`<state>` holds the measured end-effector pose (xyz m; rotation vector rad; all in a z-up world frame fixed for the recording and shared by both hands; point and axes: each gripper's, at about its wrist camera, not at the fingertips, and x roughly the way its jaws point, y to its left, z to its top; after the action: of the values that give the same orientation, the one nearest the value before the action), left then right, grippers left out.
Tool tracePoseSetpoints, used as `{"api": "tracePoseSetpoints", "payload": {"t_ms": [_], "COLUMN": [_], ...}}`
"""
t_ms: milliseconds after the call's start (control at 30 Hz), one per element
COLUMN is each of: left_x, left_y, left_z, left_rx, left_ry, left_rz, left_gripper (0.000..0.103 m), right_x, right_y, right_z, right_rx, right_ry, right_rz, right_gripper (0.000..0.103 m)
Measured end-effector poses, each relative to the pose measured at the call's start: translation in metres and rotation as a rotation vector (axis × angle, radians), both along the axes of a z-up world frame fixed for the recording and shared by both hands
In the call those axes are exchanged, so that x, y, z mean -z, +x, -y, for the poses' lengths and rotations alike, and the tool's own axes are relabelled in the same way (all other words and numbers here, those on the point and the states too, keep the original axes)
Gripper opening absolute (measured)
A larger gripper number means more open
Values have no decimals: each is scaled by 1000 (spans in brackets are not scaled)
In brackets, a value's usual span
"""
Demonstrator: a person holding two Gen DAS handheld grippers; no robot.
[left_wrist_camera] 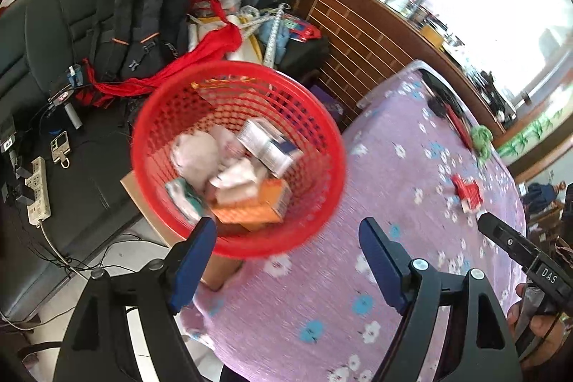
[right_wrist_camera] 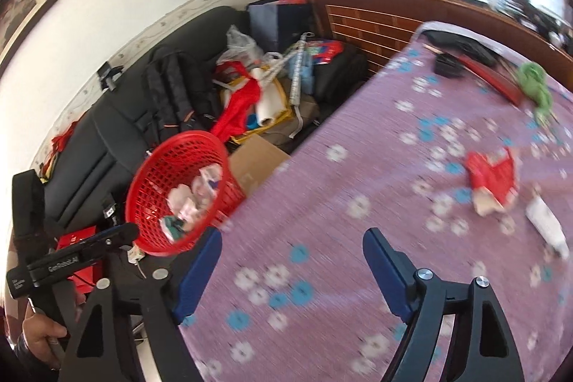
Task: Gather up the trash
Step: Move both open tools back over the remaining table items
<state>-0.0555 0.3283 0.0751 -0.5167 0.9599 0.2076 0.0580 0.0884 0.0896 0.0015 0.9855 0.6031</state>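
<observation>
A red mesh basket (left_wrist_camera: 315, 145) beside the table's left edge holds crumpled paper, small boxes and an orange carton (left_wrist_camera: 250, 206). It also shows in the right wrist view (right_wrist_camera: 154, 178). My left gripper (left_wrist_camera: 286, 238) is open and empty, just in front of the basket's near rim. My right gripper (right_wrist_camera: 290, 249) is open and empty over the purple flowered tablecloth (right_wrist_camera: 358, 167). A torn red wrapper (right_wrist_camera: 492, 178) and a white tube (right_wrist_camera: 548, 224) lie on the cloth to the right. The wrapper shows in the left wrist view (left_wrist_camera: 465, 192).
A black sofa (left_wrist_camera: 35, 34) carries a backpack (left_wrist_camera: 139, 6), red cloth, bags and a power strip (left_wrist_camera: 37, 188). A cardboard box (right_wrist_camera: 258, 163) stands under the basket. A green cloth (right_wrist_camera: 535, 81), a red flat item and a black case lie at the table's far end.
</observation>
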Motion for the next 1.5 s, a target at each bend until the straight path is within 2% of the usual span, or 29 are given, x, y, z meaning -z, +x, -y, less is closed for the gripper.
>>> {"api": "tracePoseSetpoints", "payload": {"t_ms": [200, 467, 667, 1000, 1067, 1233, 1500], "left_x": [-6, -20, -30, -36, -38, -44, -61], "left_y": [-3, -15, -30, -53, -54, -42, 28], "left_z": [39, 86, 121, 186, 198, 222, 258], "left_rx": [44, 63, 62, 90, 109, 178, 334], "left_ry": [14, 43, 77, 99, 100, 128, 155], "left_rz": [12, 23, 34, 31, 24, 7, 4], "left_gripper": [82, 83, 88, 90, 93, 94, 95], "right_x": [3, -3, -8, -7, -6, -4, -7], "right_y": [-15, -35, -50, -77, -80, -79, -58], "right_z": [45, 91, 124, 188, 201, 230, 269], "right_rx": [44, 62, 58, 83, 101, 147, 251], "right_ry": [-11, 3, 17, 39, 47, 49, 19], "right_rz": [-6, 11, 33, 42, 38, 43, 51], "right_gripper": [85, 97, 101, 103, 103, 103, 103]}}
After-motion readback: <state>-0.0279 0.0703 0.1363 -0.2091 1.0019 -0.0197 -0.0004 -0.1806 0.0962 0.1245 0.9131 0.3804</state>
